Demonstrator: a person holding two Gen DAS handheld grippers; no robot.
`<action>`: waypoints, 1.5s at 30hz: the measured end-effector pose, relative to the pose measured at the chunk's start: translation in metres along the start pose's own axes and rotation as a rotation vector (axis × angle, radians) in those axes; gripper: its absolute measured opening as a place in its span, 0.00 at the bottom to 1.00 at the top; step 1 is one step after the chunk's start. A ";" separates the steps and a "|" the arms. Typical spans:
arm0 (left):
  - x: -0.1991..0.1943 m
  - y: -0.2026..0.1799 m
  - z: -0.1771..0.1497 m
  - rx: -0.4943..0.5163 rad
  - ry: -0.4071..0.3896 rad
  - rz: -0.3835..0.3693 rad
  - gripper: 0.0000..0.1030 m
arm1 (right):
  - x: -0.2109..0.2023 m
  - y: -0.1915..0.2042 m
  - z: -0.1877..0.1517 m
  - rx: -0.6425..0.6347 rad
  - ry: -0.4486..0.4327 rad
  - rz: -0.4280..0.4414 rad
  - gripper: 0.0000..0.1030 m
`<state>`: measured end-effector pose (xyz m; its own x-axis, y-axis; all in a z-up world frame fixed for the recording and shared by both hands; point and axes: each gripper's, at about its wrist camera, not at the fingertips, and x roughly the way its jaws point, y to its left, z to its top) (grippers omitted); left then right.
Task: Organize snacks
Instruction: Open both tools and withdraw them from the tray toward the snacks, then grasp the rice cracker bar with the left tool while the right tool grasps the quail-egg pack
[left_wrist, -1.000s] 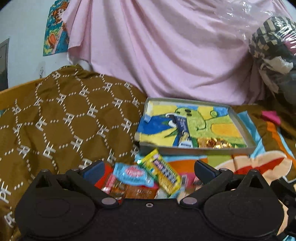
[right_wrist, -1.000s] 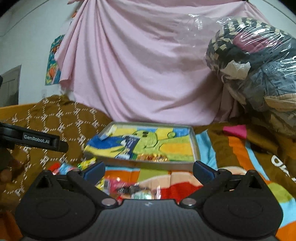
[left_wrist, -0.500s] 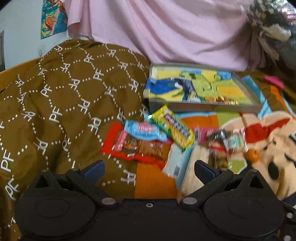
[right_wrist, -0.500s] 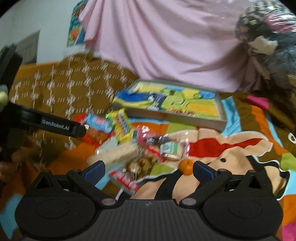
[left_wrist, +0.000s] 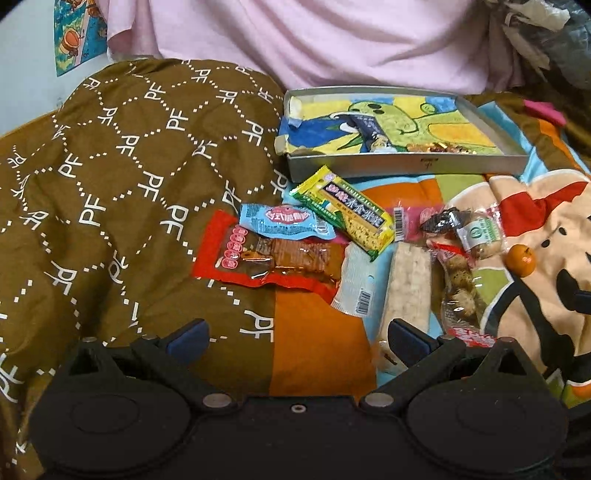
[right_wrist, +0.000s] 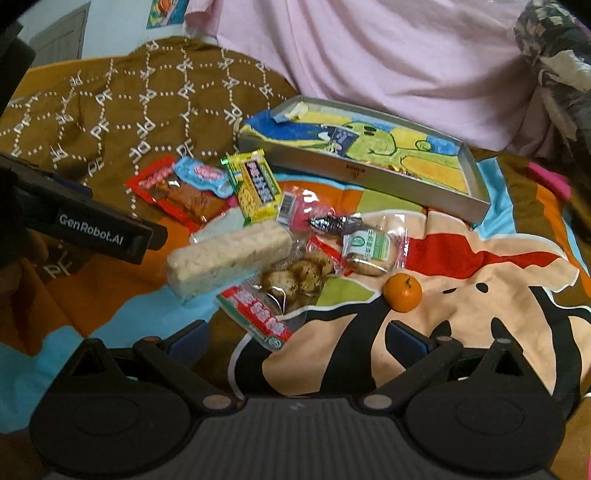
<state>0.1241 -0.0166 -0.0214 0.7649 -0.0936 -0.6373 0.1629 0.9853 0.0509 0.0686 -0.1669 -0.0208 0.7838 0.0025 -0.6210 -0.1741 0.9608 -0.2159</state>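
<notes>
Hovering over the snack pile (right_wrist: 258, 225), both grippers empty.
Left gripper (left_wrist: 295, 339) and right gripper (right_wrist: 295, 339) spread wide; tray (right_wrist: 424, 192) beyond.

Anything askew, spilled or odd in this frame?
Nothing spilled or torn. The snack packets lie in an overlapping heap on the blanket in front of the tray, not in it. A small orange sits apart from the heap. The tray's paper lining curls up at its left end.

The black left gripper (left_wrist: 295, 341) fills the bottom of its frame, blue-padded fingers (left_wrist: 186, 338) spread wide apart. The black right gripper (right_wrist: 295, 341) sits likewise, gaping, with nothing between its fingers.
</notes>
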 end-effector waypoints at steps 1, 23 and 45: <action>0.002 -0.001 0.000 0.002 0.002 -0.001 0.99 | 0.002 0.001 0.000 -0.005 0.005 -0.003 1.00; 0.026 0.001 0.016 0.003 0.002 -0.070 0.99 | 0.031 -0.039 0.012 0.155 -0.001 -0.039 1.00; 0.051 -0.029 0.033 0.076 0.062 -0.227 0.95 | 0.052 0.002 0.012 0.046 0.086 0.027 1.00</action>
<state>0.1786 -0.0549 -0.0300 0.6642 -0.2999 -0.6848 0.3745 0.9263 -0.0424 0.1161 -0.1613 -0.0448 0.7247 0.0065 -0.6891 -0.1656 0.9723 -0.1649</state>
